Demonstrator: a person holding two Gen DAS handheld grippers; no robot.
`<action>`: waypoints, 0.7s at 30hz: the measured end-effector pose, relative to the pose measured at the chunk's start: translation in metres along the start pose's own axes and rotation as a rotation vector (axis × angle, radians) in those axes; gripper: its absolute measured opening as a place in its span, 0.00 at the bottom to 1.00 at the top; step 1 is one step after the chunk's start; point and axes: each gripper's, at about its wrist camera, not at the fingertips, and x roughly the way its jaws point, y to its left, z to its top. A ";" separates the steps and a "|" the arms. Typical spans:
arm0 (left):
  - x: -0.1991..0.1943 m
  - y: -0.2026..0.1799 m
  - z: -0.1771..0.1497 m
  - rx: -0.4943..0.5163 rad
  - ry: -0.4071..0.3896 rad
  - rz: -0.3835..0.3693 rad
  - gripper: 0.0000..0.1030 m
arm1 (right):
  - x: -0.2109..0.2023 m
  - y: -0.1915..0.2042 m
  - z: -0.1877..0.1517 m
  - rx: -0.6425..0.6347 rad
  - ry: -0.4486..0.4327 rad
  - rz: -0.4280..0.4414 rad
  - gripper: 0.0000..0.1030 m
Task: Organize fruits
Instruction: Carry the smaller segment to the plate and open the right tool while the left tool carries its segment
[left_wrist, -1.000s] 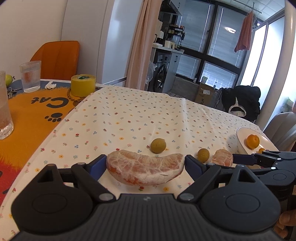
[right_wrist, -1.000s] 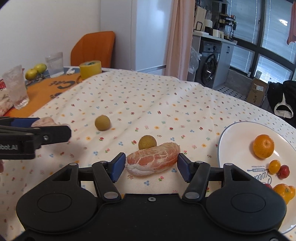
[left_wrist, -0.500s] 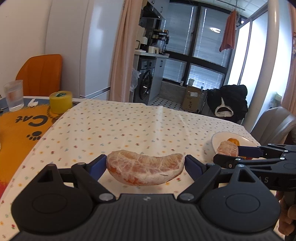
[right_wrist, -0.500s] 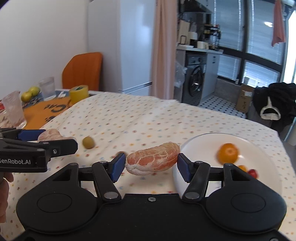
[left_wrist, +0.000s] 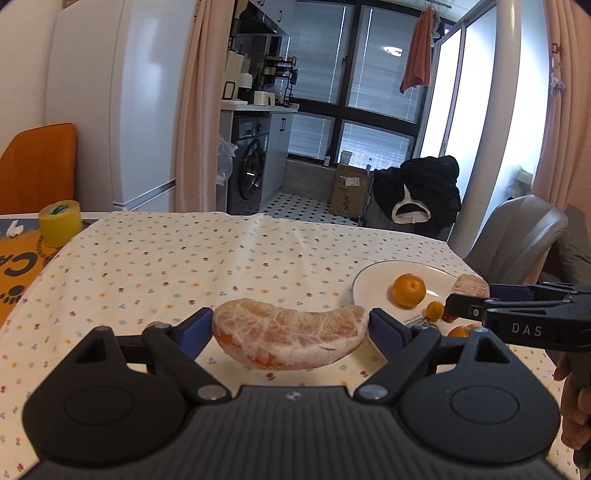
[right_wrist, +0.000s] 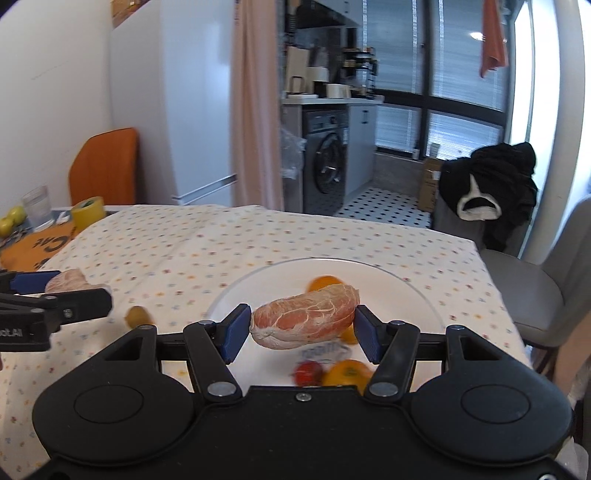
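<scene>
Both grippers clench peeled pomelo segments: right gripper (right_wrist: 302, 328) holds its segment (right_wrist: 306, 317) above the white plate (right_wrist: 413, 291). Left gripper (left_wrist: 291, 332) holds a larger segment (left_wrist: 290, 339) left of that plate, over the tablecloth (left_wrist: 177, 266).

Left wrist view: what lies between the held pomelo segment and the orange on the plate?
Bare tablecloth, then the plate's near rim; nothing else lies between the pomelo segment and the orange.

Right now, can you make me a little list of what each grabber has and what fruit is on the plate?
left gripper: shut on a big peeled pomelo segment, held above the tablecloth
right gripper: shut on a smaller peeled pomelo piece, held over the plate
on the plate: an orange, small orange fruits and a small red one
off the plate: one small greenish fruit
</scene>
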 end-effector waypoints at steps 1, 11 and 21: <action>0.002 -0.002 0.001 0.005 0.001 -0.001 0.86 | 0.000 -0.004 -0.001 0.006 0.000 -0.006 0.56; 0.021 -0.025 0.009 0.064 0.021 -0.016 0.86 | 0.013 -0.037 -0.007 0.060 0.004 -0.038 0.56; 0.046 -0.049 0.017 0.115 0.050 -0.028 0.86 | 0.023 -0.055 -0.011 0.138 0.012 0.019 0.68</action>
